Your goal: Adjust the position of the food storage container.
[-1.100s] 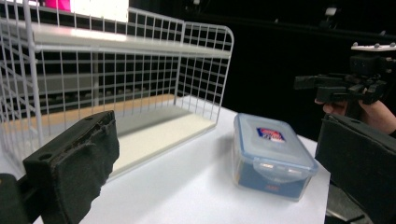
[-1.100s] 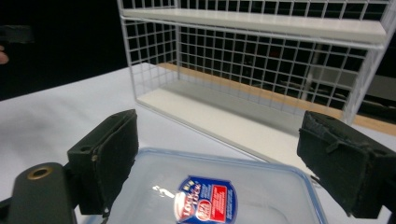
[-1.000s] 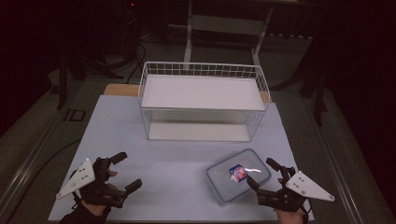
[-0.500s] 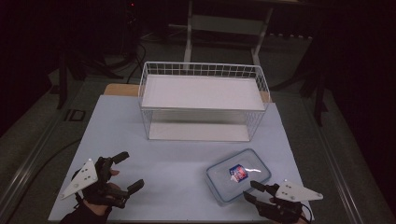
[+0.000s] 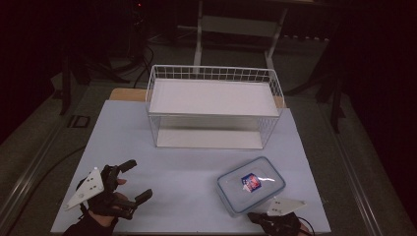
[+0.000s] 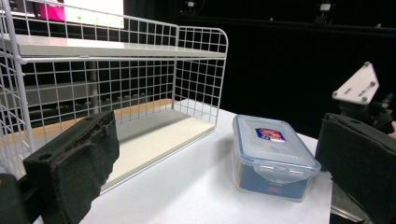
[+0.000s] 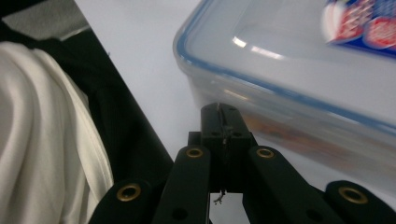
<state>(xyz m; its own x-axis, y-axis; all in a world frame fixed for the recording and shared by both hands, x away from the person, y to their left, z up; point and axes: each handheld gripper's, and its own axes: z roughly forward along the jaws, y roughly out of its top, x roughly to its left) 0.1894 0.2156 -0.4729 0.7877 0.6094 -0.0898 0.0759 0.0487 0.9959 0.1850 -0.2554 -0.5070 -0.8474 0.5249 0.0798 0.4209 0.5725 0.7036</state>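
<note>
Right gripper [image 7: 219, 112], jaws just snapped together on nothing, sits against the near edge of the lidded plastic container [image 5: 251, 184], which rests on the table [image 5: 196, 162] before the wire rack [image 5: 214, 105].

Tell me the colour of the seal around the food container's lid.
Blue, on the clear food container; clearest in the right gripper view.

The high view looks forward and down from above the table's [image 5: 196, 162] near edge, the wire rack [image 5: 214, 105] at frame centre. The left gripper view sits low, facing level across the tabletop toward the lidded container [image 6: 273, 156] at centre right. The right gripper view presses close against that same container [image 7: 299, 74], in its upper right.
</note>
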